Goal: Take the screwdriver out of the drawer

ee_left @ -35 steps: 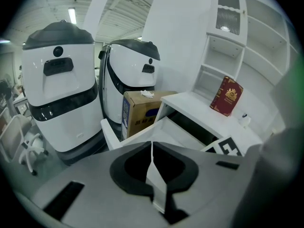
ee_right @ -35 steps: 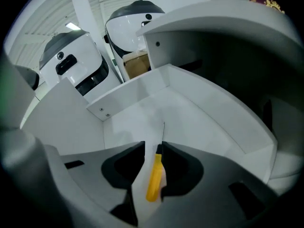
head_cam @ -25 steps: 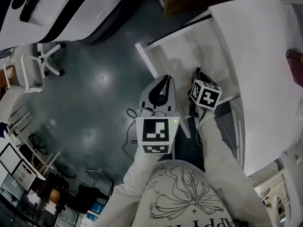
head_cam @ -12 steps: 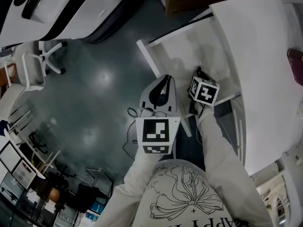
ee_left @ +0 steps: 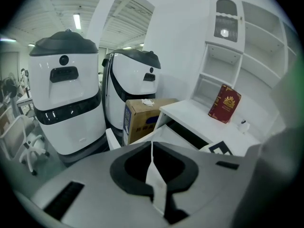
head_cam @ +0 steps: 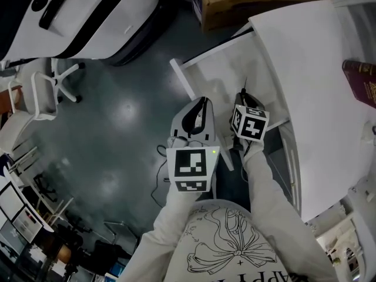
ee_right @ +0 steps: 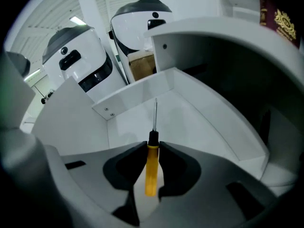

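"Over the drawer's near edge, is that the screwdriver?"

"Yes. Its yellow handle is pinched between the jaws of the right hand-held gripper, which are closed snugly on it. The thin shaft sticks straight out ahead, in line with the gripper, pointing away from the person and towards the far wall of the drawer."

"So it's out?"

"Not quite, I'd say. It is gripped, but it sits above the drawer's white floor, inside the side walls. I can't tell whether the tip touches the floor or hangs just clear of it."

"And the other hand?"

"The left hand-held gripper has its jaws pressed together with nothing between them. It hovers beside the right one, off the drawer's outer edge and over the dark floor. The right arm is plainly the one doing the work."

"What does the next move hinge on?"

"The shaft runs lengthwise along the drawer, with the worktop overhanging the drawer's inner side. My guess is that lifting it up and back towards the person, handle first, would clear the walls and keep it away from the worktop's edge. The red book lies well apart, near the worktop's far side."
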Demonstrator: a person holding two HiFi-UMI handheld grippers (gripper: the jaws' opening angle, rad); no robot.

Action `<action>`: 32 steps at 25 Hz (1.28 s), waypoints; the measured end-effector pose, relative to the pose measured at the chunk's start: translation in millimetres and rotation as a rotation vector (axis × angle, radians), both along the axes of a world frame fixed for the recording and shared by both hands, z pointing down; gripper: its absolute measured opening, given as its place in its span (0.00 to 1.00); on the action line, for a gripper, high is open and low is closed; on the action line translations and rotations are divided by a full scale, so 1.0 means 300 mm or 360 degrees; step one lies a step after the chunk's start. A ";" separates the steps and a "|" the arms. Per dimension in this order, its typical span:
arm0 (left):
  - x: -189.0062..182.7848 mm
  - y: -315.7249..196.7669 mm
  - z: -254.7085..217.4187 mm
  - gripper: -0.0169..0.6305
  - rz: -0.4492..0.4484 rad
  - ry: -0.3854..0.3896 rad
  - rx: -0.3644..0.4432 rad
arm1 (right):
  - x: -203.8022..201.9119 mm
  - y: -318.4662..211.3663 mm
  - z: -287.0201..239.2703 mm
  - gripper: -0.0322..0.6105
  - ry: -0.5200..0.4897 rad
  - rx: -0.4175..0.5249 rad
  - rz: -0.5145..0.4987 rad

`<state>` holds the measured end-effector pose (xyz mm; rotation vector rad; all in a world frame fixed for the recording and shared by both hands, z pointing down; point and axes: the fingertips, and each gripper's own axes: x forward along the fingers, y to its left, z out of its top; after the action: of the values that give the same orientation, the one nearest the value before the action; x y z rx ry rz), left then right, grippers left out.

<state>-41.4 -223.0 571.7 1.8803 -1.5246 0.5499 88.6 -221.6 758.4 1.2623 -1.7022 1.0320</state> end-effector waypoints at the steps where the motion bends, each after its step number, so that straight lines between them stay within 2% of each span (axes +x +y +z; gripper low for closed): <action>1: 0.000 -0.003 -0.018 0.05 -0.0003 -0.0002 0.0014 | -0.002 -0.007 -0.035 0.17 -0.0009 0.0029 -0.0007; 15: 0.010 -0.057 -0.295 0.05 0.0005 -0.0018 0.0253 | -0.041 -0.114 -0.567 0.17 -0.0137 0.0488 -0.0073; 32: -0.026 -0.065 -0.735 0.05 -0.0026 -0.0077 0.0646 | -0.032 -0.145 -1.210 0.17 -0.0236 0.1042 -0.0065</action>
<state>-49.2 -242.4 351.3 2.1631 -1.7847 0.2931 79.1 -265.0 395.6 1.5618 -2.2772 0.5590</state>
